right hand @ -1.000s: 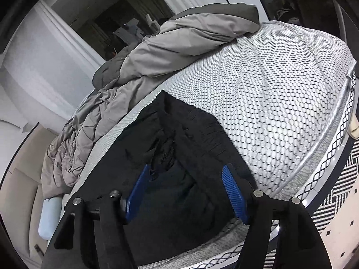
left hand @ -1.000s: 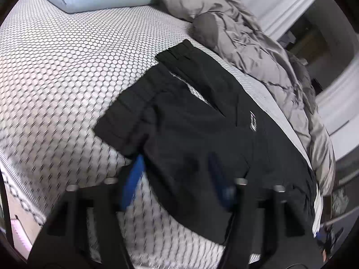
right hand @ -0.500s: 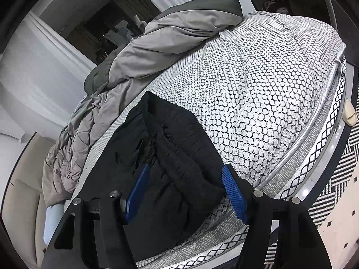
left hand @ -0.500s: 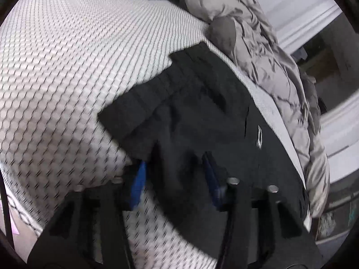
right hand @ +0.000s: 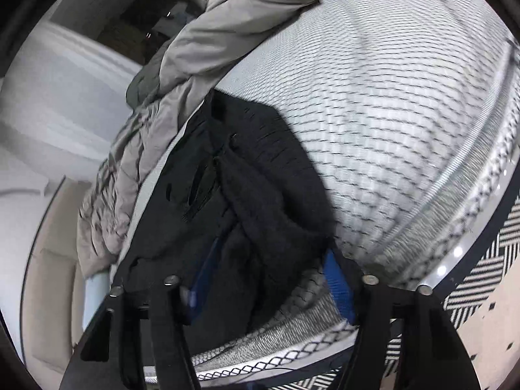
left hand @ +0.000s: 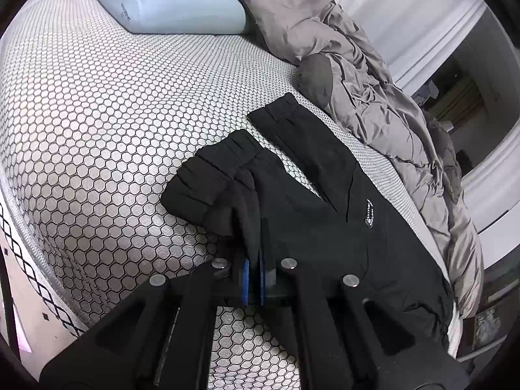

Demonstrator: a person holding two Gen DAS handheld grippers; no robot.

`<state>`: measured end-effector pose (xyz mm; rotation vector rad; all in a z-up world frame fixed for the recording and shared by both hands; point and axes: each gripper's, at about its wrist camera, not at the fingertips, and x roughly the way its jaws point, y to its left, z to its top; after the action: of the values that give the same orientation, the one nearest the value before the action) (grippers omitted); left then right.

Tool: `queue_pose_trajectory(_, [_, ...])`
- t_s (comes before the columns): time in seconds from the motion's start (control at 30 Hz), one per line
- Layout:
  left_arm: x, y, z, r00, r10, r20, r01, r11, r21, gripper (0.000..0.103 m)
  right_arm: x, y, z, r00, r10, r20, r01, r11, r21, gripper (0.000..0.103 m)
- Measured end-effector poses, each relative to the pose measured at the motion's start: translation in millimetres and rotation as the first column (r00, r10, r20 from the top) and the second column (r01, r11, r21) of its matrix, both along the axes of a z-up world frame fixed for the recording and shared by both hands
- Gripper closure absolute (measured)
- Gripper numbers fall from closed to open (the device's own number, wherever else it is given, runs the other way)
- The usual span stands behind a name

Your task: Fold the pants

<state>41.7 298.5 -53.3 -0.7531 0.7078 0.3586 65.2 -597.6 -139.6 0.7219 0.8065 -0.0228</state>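
Pinching pants [left hand: 312, 214] leg edge: left hand-held gripper [left hand: 254, 253]; right hand-held gripper [right hand: 269, 269] agape over waistband.

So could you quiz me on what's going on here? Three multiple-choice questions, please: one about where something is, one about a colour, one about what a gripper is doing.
1. Where does the light blue pillow lie?
A. On the far end of the mattress, beyond the pants
B. On the floor beside the bed
C. On top of the pants

2. What colour are the pants?
A. Grey
B. Black
C. Light blue

3. How is the left gripper set?
A. Wide open above bare mattress
B. Closed on the pants fabric
C. Closed on the grey duvet

Answers:
1. A: the pillow rests on the honeycomb-patterned mattress, at the top of the left wrist view.
2. B: the cloth is black; the duvet beside it is grey.
3. B: the blue pads sit nearly together with black fabric pinched between them.
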Motion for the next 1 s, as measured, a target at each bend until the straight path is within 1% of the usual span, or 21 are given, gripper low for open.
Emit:
queue_pose_trajectory(0.03, [-2,0,0,1.0,0.0,0.002,0.0,1.0,0.003,0.102,6,5,1,1.0,-0.003,-0.017,0.002,0.999,-0.048,0.067])
queue_pose_trajectory(0.07, [-6,1,1,1.0,-0.002,0.01,0.002,1.0,0.004,0.102,10,9,4,1.0,-0.006,-0.01,0.005,0.997,-0.083,0.087])
queue_pose_trajectory(0.1, [-10,0,3,1.0,-0.004,0.023,0.004,1.0,-0.001,0.102,9,10,9,1.0,-0.004,0.017,0.006,0.995,-0.095,0.09])
queue_pose_trajectory(0.13, [-16,0,5,0.999,-0.006,0.036,0.006,1.0,-0.008,0.102,2,10,20,0.997,-0.007,0.076,0.016,0.994,-0.11,0.091])
queue_pose_trajectory(0.2, [-26,0,5,0.999,-0.012,0.044,0.013,1.0,-0.013,0.102,-11,6,32,0.99,-0.021,0.14,0.039,0.991,-0.131,0.092])
queue_pose_trajectory(0.23, [-26,2,1,1.0,-0.018,0.025,0.019,1.0,-0.02,0.101,-14,2,30,0.991,-0.04,0.129,0.057,0.989,-0.134,0.092])
queue_pose_trajectory(0.27, [-23,4,-5,1.0,-0.028,-0.006,0.028,0.999,-0.036,0.101,-10,-5,19,0.996,-0.076,0.055,0.082,0.987,-0.138,0.092])
queue_pose_trajectory(0.33, [-20,9,-15,0.998,-0.032,-0.061,0.028,0.998,-0.065,0.1,-1,-11,0,0.994,-0.096,-0.044,0.091,0.991,-0.103,0.089])
queue_pose_trajectory(0.37, [-21,11,-17,0.998,-0.034,-0.057,0.029,0.997,-0.078,0.1,0,-12,-3,0.994,-0.09,-0.056,0.086,0.993,-0.082,0.089])
queue_pose_trajectory(0.4, [-22,12,-16,0.999,-0.031,-0.044,0.028,0.996,-0.082,0.097,-4,-13,3,0.996,-0.092,-0.016,0.091,0.994,-0.06,0.088])
queue_pose_trajectory(0.43, [-23,12,-16,0.999,-0.029,-0.041,0.026,0.997,-0.074,0.093,-8,-14,7,0.996,-0.091,0.01,0.091,0.995,-0.049,0.082])
queue_pose_trajectory(0.47, [-22,13,-17,0.999,-0.029,-0.044,0.026,0.997,-0.07,0.092,-14,-15,12,0.994,-0.097,0.048,0.099,0.995,-0.03,0.076])
queue_pose_trajectory(0.5, [-21,14,-19,0.998,-0.032,-0.048,0.029,0.997,-0.074,0.091,-18,-16,14,0.993,-0.103,0.066,0.104,0.995,-0.013,0.062])
queue_pose_trajectory(0.53, [-19,16,-22,0.998,-0.036,-0.053,0.031,0.996,-0.088,0.092,-20,-17,13,0.992,-0.102,0.076,0.102,0.995,0.013,0.054])
queue_pose_trajectory(0.63, [-15,24,-29,0.999,-0.021,-0.038,0.016,0.991,-0.134,0.092,-15,-18,4,0.995,-0.088,0.035,0.087,0.995,0.045,0.054])
queue_pose_trajectory(0.7, [-13,26,-29,0.999,-0.012,-0.03,0.008,0.992,-0.129,0.094,-6,-14,-4,0.997,-0.072,0.003,0.071,0.996,0.046,0.054])
queue_pose_trajectory(0.73, [-12,25,-27,1.0,-0.011,-0.025,0.008,0.993,-0.114,0.099,0,-11,-6,0.998,-0.063,-0.017,0.064,0.998,0.03,0.055])
queue_pose_trajectory(0.8, [-13,19,-18,1.0,-0.018,-0.004,0.018,0.998,-0.068,0.101,6,-1,-4,0.998,-0.053,-0.031,0.051,0.997,-0.05,0.075])
queue_pose_trajectory(0.83, [-16,16,-11,1.0,-0.024,0.015,0.024,0.999,-0.04,0.101,3,1,0,0.998,-0.055,-0.009,0.054,0.996,-0.07,0.091])
queue_pose_trajectory(0.9, [-21,12,1,0.998,-0.036,0.048,0.036,0.999,-0.003,0.102,-7,-1,13,0.995,-0.066,0.077,0.07,0.996,-0.049,0.092])
queue_pose_trajectory(1.0, [-25,12,15,0.995,-0.047,0.086,0.046,0.999,0.006,0.102,-23,-5,29,0.978,-0.106,0.18,0.107,0.994,0.004,0.093])
